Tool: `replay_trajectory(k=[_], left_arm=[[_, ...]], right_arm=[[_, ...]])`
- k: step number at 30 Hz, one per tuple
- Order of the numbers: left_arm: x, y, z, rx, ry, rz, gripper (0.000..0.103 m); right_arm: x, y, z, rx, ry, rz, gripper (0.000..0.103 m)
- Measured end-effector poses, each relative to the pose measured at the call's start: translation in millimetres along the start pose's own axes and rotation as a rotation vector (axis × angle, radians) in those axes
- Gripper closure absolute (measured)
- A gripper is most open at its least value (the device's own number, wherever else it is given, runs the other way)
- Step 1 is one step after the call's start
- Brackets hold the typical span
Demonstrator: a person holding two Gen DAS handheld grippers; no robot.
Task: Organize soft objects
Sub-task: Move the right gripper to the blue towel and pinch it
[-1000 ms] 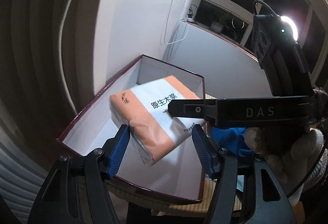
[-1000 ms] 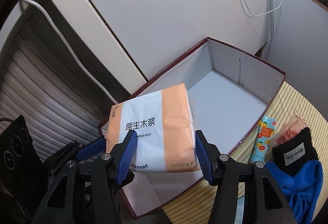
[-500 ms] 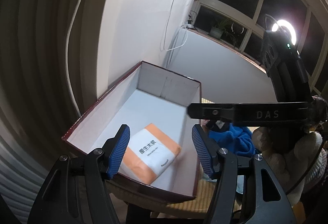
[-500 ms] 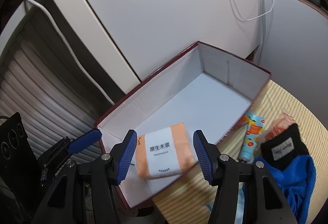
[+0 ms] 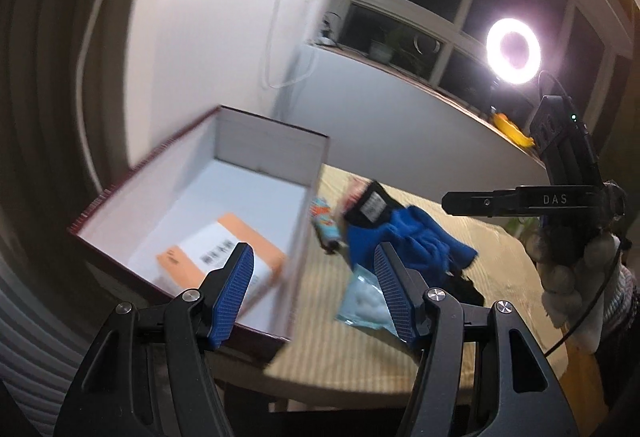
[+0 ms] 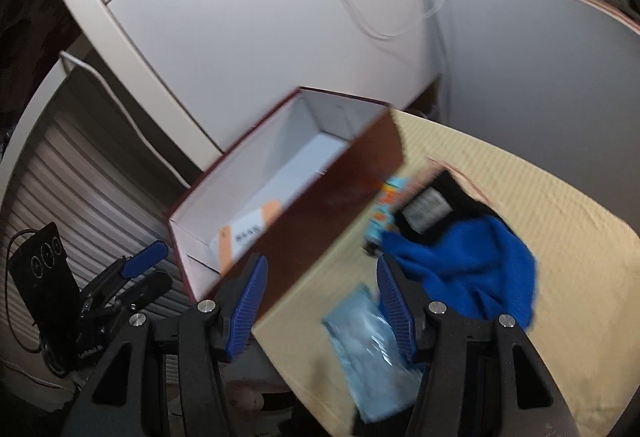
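**Tissue pack in box; both grippers empty**

Table point(image 5: 420, 349): covered by a pale yellow ribbed mat, carrying all items below.

Box point(image 5: 312, 157): dark red outside, white inside, open-topped, at the table's left edge near the white wall.

Tissue pack point(image 5: 224, 249): orange and white, lying flat on the box floor at its near end. Black characters run across the white band; motion blur makes them unreadable.

Blue cloth point(image 6: 472, 269): crumpled on the mat just right of the box. A black cuff point(image 6: 436, 205) with a white label lies against it; label text unreadable.

Clear blue-tinted packet point(image 6: 368, 353): flat on the mat, nearest the cameras.

Small printed tube point(image 5: 326, 225): between the box wall and the cloth; print illegible.

Left gripper point(image 5: 312, 293): blue fingers apart, nothing between them, over the box's near right corner.

Right gripper point(image 6: 320, 309): fingers apart, empty, above the packet. In the left wrist view its side bar reads "DAS".
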State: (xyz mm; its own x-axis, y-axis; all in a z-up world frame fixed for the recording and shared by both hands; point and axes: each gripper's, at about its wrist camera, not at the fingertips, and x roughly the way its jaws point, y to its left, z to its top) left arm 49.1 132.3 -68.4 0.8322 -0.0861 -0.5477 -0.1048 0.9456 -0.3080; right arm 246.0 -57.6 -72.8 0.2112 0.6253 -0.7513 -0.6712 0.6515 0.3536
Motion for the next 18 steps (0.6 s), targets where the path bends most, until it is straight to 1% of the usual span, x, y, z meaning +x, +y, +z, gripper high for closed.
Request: replay_trajectory(k=[3, 6, 9, 12, 15, 18], left_arm=[[2.7, -13.0, -9.9, 0.012, 0.022, -0.028, 0.042], [4.0, -24.4, -19.5, 0.019, 0.044, -0.053, 0.042], [4.3, -32.9, -26.5, 0.032, 0.061, -0.063, 0.042], [4.8, -35.5, -31.0, 0.043, 0.077, -0.057, 0.042], [7.5, -33.7, -33.3, 0.033, 0.097, -0.058, 0.042], [14.2, -33.9, -34.5, 0.027, 0.113, -0.063, 0.042]], right_arm=[[-12.6, -24.7, -15.0, 0.06, -0.006, 0.005, 0.05], [-14.8, -37.6, -24.5, 0.094, 0.0, -0.002, 0.05], [-9.5, -42.3, -30.2, 0.083, 0.01, -0.07, 0.05], [-4.0, -48.4, -31.2, 0.097, 0.021, -0.07, 0.05], [4.3, -49.1, -31.0, 0.069, 0.032, -0.119, 0.05], [12.5, -51.3, -28.4, 0.059, 0.041, -0.138, 0.05]])
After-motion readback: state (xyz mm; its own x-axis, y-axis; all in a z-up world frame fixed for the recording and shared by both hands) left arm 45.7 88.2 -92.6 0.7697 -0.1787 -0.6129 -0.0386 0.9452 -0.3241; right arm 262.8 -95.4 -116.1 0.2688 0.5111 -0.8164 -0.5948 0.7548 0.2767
